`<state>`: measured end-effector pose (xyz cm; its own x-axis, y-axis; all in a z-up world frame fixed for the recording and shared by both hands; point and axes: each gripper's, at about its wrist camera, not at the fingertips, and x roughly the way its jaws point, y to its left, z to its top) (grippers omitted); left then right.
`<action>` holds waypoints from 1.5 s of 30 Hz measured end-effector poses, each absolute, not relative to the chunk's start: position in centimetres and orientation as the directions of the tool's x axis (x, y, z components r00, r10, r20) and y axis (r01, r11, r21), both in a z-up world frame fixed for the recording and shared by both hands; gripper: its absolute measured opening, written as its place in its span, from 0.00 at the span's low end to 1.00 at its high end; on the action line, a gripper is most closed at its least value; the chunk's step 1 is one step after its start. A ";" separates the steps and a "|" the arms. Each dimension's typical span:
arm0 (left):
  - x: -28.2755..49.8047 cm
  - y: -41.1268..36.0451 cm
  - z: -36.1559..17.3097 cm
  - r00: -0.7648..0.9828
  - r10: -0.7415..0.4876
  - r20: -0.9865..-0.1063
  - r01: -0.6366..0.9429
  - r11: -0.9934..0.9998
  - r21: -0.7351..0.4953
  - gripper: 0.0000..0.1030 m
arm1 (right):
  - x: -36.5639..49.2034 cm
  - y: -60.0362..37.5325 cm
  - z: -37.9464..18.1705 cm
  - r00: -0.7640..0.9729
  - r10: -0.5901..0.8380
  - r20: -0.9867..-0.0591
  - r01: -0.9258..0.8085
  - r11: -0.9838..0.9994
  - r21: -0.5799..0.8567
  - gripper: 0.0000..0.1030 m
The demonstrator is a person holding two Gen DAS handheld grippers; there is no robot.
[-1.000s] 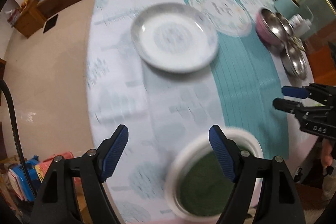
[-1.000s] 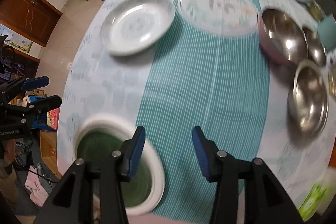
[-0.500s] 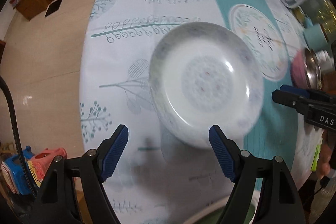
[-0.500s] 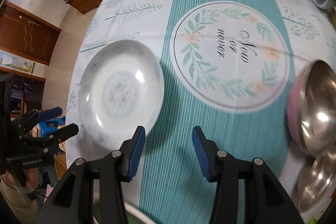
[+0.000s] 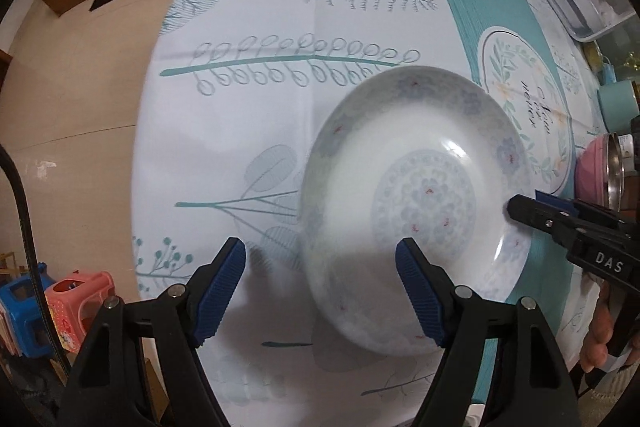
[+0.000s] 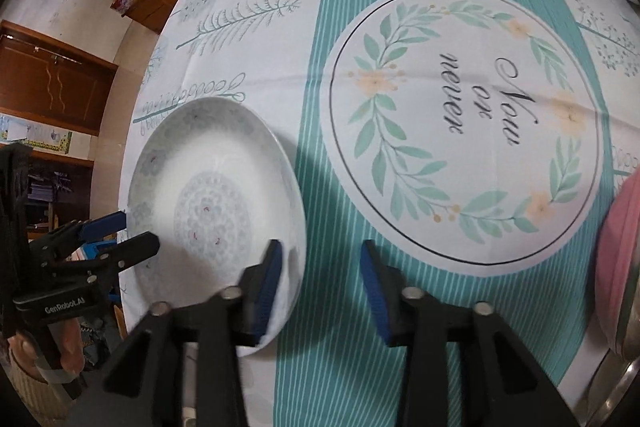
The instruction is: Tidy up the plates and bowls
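While both our grippers straddle opposite edges of it, the white plate (image 5: 416, 215) lies on the leaf-printed tablecloth (image 5: 280, 27), pale blue flowers ringing its rim and centre. Our left gripper (image 5: 320, 287) and right gripper (image 6: 318, 287) are closing, pads not yet pressing.
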<state>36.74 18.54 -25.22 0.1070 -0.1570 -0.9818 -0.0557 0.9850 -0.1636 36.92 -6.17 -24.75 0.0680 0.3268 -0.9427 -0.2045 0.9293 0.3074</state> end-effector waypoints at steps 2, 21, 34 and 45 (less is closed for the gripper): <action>37.0 18.3 -25.4 0.103 -0.167 -0.981 -0.047 0.984 -0.172 0.68 | 37.0 -6.1 -24.9 0.059 0.339 -0.939 -0.205 0.925 0.321 0.22; 36.2 19.4 -26.4 0.081 -0.219 -0.972 -0.089 0.970 -0.226 0.11 | 36.5 -4.7 -25.2 0.053 0.356 -0.933 -0.240 0.911 0.334 0.07; 31.4 16.4 -23.2 0.095 -0.290 -0.952 -0.061 0.953 -0.296 0.11 | 31.5 -7.1 -22.5 0.063 0.359 -0.931 -0.239 0.911 0.335 0.07; 23.8 14.5 -18.4 0.090 -0.257 -0.962 -0.014 0.966 -0.260 0.11 | 23.3 -8.6 -17.9 0.115 0.336 -0.935 -0.248 0.921 0.300 0.07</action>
<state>23.78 14.47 -18.44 0.0905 -0.2574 -0.9621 -0.0141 0.9656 -0.2597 23.27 -8.64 -17.86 0.1154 0.3359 -0.9348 -0.2476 0.9211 0.3004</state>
